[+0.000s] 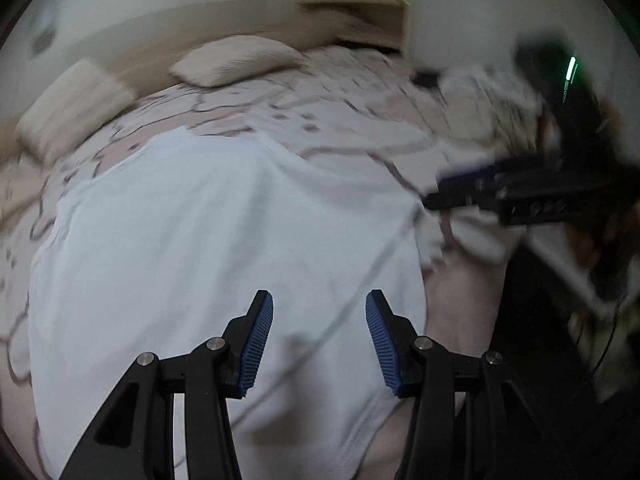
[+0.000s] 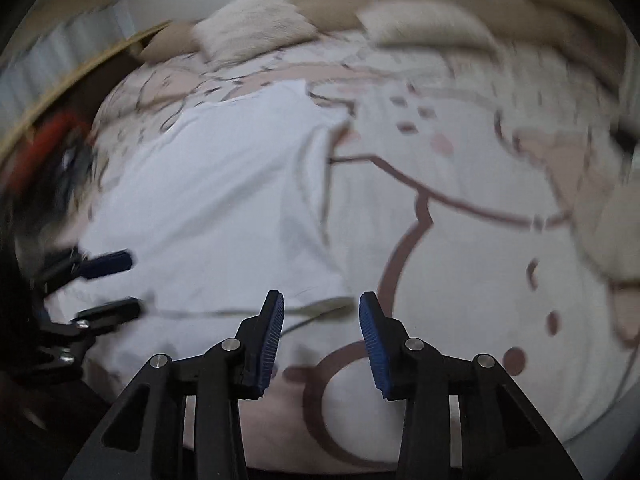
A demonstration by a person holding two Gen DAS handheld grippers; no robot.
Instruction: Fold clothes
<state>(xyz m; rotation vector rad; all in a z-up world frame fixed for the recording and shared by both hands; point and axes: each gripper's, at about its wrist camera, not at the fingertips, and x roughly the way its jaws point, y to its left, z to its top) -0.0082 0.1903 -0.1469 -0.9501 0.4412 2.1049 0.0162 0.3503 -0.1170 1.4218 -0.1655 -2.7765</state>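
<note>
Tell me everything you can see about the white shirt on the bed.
The white shirt is plain, thin, soft-looking cloth, spread nearly flat on the patterned bedspread with a few shallow creases and a stitched hem at its near edge. It looks partly folded, one long side straight. Both grippers hover open over its near edge, left gripper and right gripper; neither holds it. The pictures are motion-blurred, so finer detail is unclear.

Bed (image 2: pixel 460 240): covered by a pale sheet printed with pink-brown outlines and spots; both views are blurred.
White garment (image 1: pixel 208 240): spread flat on the near part of the bed, a folded edge seen along its right side in the right wrist view.
Pillows (image 2: pixel 252 20): two cream ones laid at the far end, side by side.
Crumpled pale cloth (image 1: pixel 488 104): heaped at the far right of the bed in the left wrist view.
</note>
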